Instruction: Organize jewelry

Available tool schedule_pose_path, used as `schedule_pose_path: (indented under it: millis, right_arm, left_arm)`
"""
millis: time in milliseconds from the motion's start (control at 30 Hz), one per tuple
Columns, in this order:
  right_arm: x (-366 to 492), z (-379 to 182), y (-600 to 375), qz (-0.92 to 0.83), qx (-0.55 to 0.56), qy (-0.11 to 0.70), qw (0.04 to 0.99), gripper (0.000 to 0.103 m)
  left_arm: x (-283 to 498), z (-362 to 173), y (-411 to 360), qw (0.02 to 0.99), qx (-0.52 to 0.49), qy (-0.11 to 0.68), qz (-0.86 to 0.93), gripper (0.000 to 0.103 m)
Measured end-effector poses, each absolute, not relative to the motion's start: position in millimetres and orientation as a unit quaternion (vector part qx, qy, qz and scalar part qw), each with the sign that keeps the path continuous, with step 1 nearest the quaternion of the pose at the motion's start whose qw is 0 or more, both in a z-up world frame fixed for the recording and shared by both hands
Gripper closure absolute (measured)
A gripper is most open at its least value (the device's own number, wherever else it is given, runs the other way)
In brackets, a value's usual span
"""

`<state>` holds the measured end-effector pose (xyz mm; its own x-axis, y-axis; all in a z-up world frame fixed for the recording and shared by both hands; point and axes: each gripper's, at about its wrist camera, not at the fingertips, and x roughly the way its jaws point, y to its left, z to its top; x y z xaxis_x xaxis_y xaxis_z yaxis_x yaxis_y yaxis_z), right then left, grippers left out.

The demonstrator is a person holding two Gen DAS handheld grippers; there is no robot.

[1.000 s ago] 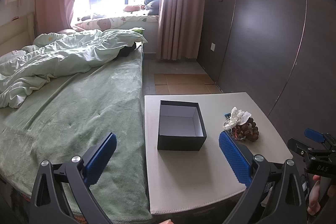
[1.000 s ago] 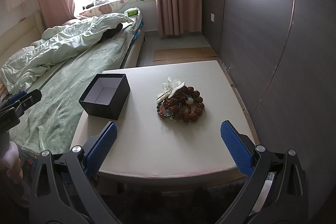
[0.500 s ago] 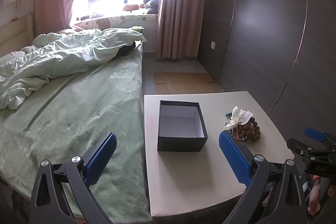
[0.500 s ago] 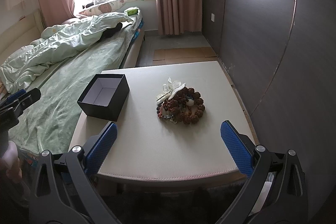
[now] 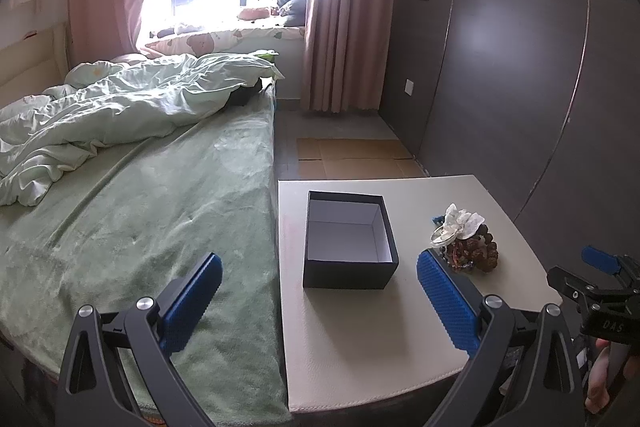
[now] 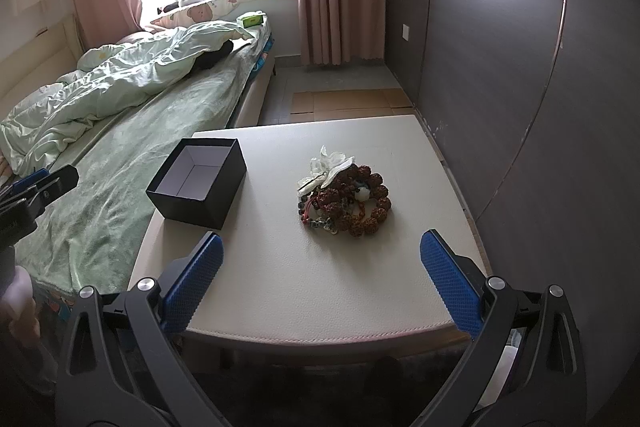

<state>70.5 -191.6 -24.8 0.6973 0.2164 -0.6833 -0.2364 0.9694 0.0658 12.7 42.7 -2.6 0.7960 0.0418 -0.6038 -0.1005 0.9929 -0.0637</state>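
A heap of jewelry (image 6: 345, 195) lies mid-table: brown bead bracelets, a white flower piece, small dark beads. In the left wrist view the jewelry heap (image 5: 466, 241) sits right of an open black box (image 5: 348, 241) with a white, empty inside. The same black box (image 6: 198, 182) stands at the table's left in the right wrist view. My left gripper (image 5: 318, 301) hangs open short of the box. My right gripper (image 6: 320, 281) is open over the table's near edge, short of the heap. Neither holds anything.
The cream table (image 6: 304, 279) stands beside a bed with a green blanket (image 5: 132, 211) and rumpled duvet. A dark wardrobe wall (image 6: 500, 47) runs along the right. Cardboard sheets (image 5: 352, 157) lie on the floor beyond the table. A hand (image 5: 604, 371) holds the right gripper's handle.
The left wrist view has crept slightly toward the box, and the right wrist view a little toward the jewelry heap. Both grippers stay open.
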Motion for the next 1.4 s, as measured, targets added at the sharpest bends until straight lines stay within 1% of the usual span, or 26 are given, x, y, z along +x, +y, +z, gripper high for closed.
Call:
schedule_pose_path:
  millis: [1200,1400]
  right_arm:
    - [72.1,-28.8,-188.5,0.123,-0.020,0.370,0.921,0.005]
    - [73.2,-30.2,-188.7,0.124,-0.021,0.371,0.920,0.005]
  left_arm:
    - [12.1,-3.8,41.1,0.948,-0.041,0.314,0.034,0.008]
    - [17.8,-9.9,41.6,0.943,-0.039,0.329,0.038,0.008]
